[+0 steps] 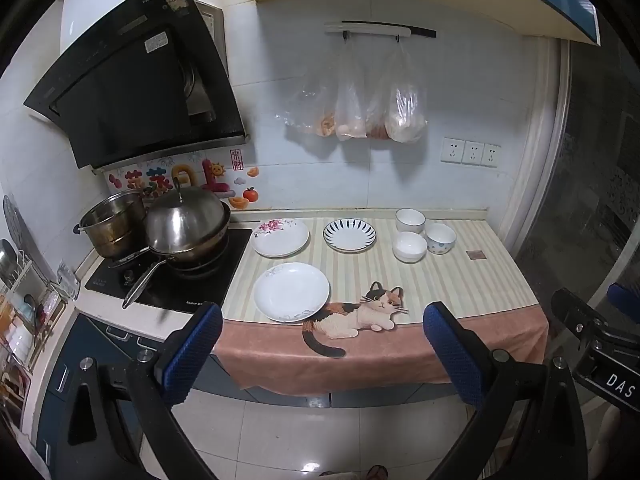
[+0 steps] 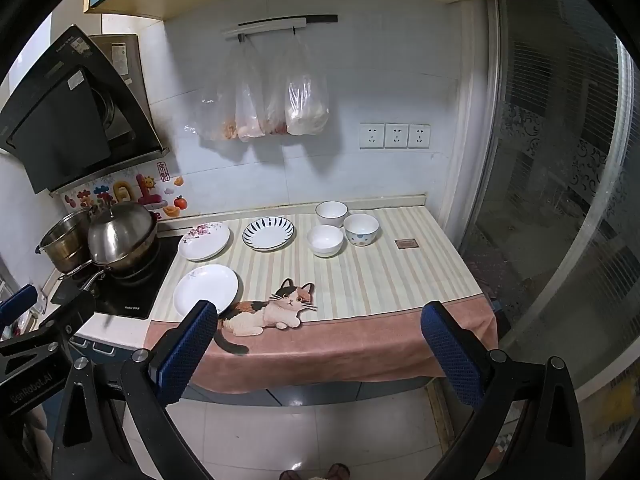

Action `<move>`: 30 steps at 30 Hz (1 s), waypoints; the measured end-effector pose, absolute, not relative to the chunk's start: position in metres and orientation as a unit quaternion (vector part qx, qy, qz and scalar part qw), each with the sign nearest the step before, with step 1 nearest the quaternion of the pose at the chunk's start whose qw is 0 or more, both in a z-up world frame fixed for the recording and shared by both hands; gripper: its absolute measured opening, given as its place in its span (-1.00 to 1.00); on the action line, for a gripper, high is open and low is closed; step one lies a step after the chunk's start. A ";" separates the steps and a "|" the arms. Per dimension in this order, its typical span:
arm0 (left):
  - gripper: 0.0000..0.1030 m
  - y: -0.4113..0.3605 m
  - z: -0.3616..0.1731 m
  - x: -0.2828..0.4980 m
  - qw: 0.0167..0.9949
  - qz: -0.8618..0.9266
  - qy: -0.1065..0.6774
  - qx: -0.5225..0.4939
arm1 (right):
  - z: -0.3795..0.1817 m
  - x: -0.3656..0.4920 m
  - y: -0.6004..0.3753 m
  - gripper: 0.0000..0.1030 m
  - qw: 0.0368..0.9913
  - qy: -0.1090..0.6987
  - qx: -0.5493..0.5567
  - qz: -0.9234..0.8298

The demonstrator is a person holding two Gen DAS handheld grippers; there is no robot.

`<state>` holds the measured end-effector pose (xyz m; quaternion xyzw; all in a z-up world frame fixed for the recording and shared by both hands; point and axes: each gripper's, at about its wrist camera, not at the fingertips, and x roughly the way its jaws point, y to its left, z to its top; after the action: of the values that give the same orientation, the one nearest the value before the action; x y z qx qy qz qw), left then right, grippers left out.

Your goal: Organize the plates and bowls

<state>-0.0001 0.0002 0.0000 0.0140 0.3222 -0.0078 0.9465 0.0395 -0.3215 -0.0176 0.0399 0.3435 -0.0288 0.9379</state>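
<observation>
Both grippers hang short of the counter with nothing between their blue pads — the left gripper [image 1: 322, 340] and the right gripper [image 2: 318, 340] each stand spread wide and released, low in their own frames.

On the striped cloth [image 1: 460, 280] in the middle of the left wrist view lie three plates and three bowls, none stacked. The plain white plate [image 1: 291, 291] sits nearest the front edge, just left of the printed cat [image 1: 360, 316]. Behind it, toward the wall, the flowered plate [image 1: 280, 237] lies beside the stove [image 1: 168, 280], and the blue-striped plate [image 1: 349, 235] lies just right of that. Further right, three bowls cluster close together: a white bowl [image 1: 410, 220] at the back, a second white bowl [image 1: 409, 246] in front of it, and a patterned bowl [image 1: 440, 238] to their right.

At centre left, a lidded wok [image 1: 186, 228] and a steel pot [image 1: 114, 224] stand on the stove. Plastic bags [image 1: 360, 112] hang on the wall in the upper middle.
</observation>
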 end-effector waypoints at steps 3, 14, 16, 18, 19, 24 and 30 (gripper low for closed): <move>1.00 0.000 0.000 0.000 0.946 -0.008 0.324 0.014 | -0.017 0.039 -0.321 1.00 0.938 0.342 0.040 -0.029; 1.00 0.001 0.000 0.000 0.946 -0.008 0.325 0.016 | -0.013 0.034 -0.317 1.00 0.939 0.341 0.039 -0.028; 1.00 0.001 0.000 0.000 0.946 -0.008 0.325 0.016 | -0.016 0.037 -0.320 1.00 0.938 0.342 0.040 -0.027; 1.00 0.000 0.000 0.000 0.946 -0.007 0.324 0.017 | -0.017 0.037 -0.320 1.00 0.938 0.343 0.040 -0.027; 1.00 0.000 0.000 0.000 0.946 -0.007 0.324 0.017 | -0.017 0.038 -0.319 1.00 0.938 0.343 0.040 -0.028; 1.00 -0.005 -0.002 -0.002 0.946 -0.007 0.323 0.015 | -0.016 0.038 -0.318 1.00 0.938 0.344 0.039 -0.028; 1.00 -0.004 -0.001 -0.001 0.946 -0.007 0.323 0.015 | -0.016 0.038 -0.317 1.00 0.938 0.344 0.040 -0.028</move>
<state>-0.0011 -0.0044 -0.0009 0.0146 0.3230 -0.0070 0.9462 0.0382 -0.3168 -0.0155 0.0397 0.3437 -0.0276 0.9378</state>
